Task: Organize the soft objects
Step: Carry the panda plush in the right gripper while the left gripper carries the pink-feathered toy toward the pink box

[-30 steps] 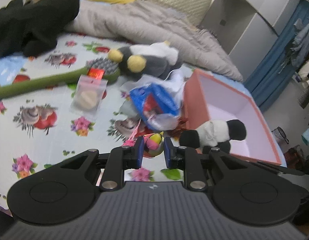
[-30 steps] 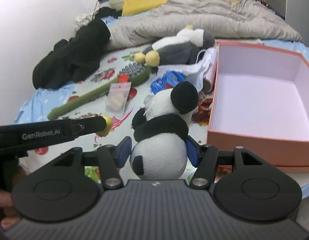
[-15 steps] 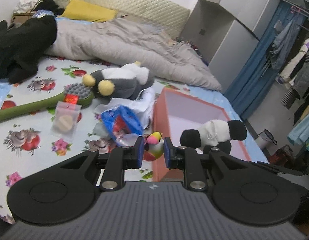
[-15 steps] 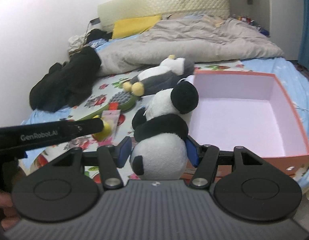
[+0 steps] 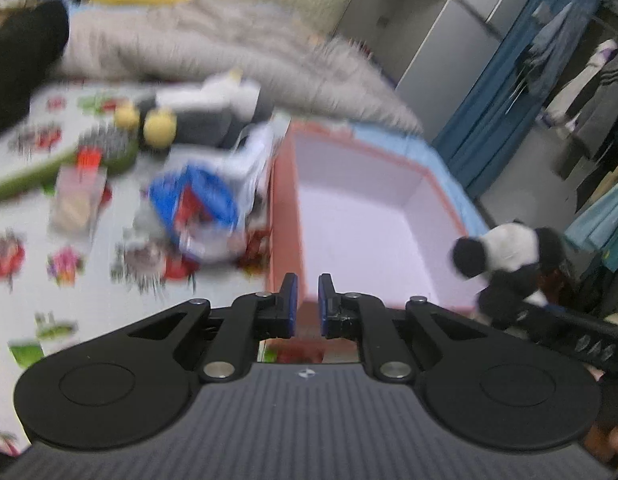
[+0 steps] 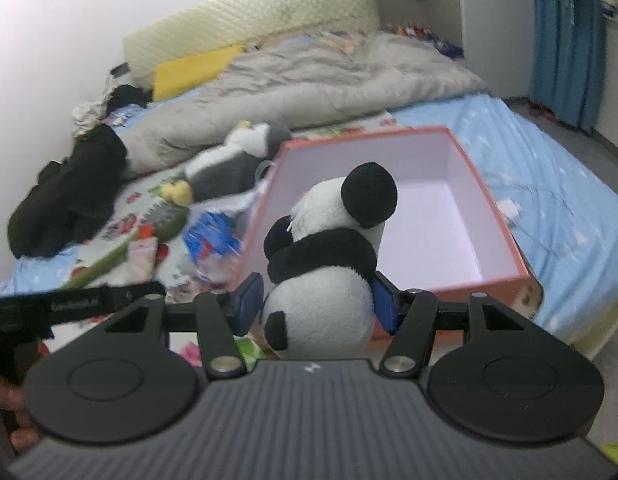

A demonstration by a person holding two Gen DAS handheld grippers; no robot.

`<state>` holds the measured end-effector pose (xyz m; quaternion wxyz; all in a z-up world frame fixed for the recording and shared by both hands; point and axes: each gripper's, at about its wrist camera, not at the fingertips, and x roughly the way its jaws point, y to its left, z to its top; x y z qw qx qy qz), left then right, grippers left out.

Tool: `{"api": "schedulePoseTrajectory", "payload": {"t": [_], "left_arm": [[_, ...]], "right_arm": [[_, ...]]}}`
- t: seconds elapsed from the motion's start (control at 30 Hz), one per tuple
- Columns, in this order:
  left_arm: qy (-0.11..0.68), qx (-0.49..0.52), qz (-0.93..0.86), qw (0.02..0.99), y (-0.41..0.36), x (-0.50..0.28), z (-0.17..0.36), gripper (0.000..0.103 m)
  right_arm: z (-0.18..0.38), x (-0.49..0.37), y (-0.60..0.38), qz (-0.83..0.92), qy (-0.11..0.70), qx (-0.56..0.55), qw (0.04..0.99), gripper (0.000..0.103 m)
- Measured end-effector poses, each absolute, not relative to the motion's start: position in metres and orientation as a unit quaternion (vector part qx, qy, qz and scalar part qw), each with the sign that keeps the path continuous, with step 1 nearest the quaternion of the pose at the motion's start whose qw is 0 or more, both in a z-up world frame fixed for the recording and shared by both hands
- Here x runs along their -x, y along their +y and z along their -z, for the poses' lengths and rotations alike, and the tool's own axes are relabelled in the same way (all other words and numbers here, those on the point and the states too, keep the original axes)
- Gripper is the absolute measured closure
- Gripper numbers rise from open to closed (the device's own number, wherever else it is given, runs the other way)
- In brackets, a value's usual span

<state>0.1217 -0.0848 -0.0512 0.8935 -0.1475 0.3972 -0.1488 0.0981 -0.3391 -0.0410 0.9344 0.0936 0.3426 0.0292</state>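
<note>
The right gripper (image 6: 315, 306) clasps the panda plush (image 6: 329, 264) low in centre frame, before the open pink box (image 6: 461, 280). The left gripper (image 5: 307, 300), bottom centre, has just been closing with nothing between its nearly meeting pads; the box's orange wall rises just beyond.

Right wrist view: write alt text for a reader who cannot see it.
A right gripper holds a plush panda upright by its body, in front of an empty pink box on a bed. A plush penguin, black clothes and small clutter lie left of the box.
</note>
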Motion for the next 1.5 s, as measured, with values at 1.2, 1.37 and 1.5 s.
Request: {"api": "schedulePoseTrajectory", "payload": {"t": [1.2, 1.37, 1.5], "left_arm": [[0.511, 0.056, 0.070, 0.855, -0.071, -0.131, 0.196, 0.069], [0.496, 0.069, 0.074, 0.863, -0.069, -0.129, 0.178, 0.069], [0.484, 0.093, 0.087, 0.866, -0.068, -0.124, 0.151, 0.069]], "right_arm": [[0.100, -0.098, -0.333, -0.048, 0.421, -0.099, 0.900, 0.042], [0.094, -0.097, -0.331, -0.051, 0.415, -0.099, 0.903, 0.042], [0.085, -0.099, -0.326, -0.057, 0.407, -0.098, 0.906, 0.042]]}}
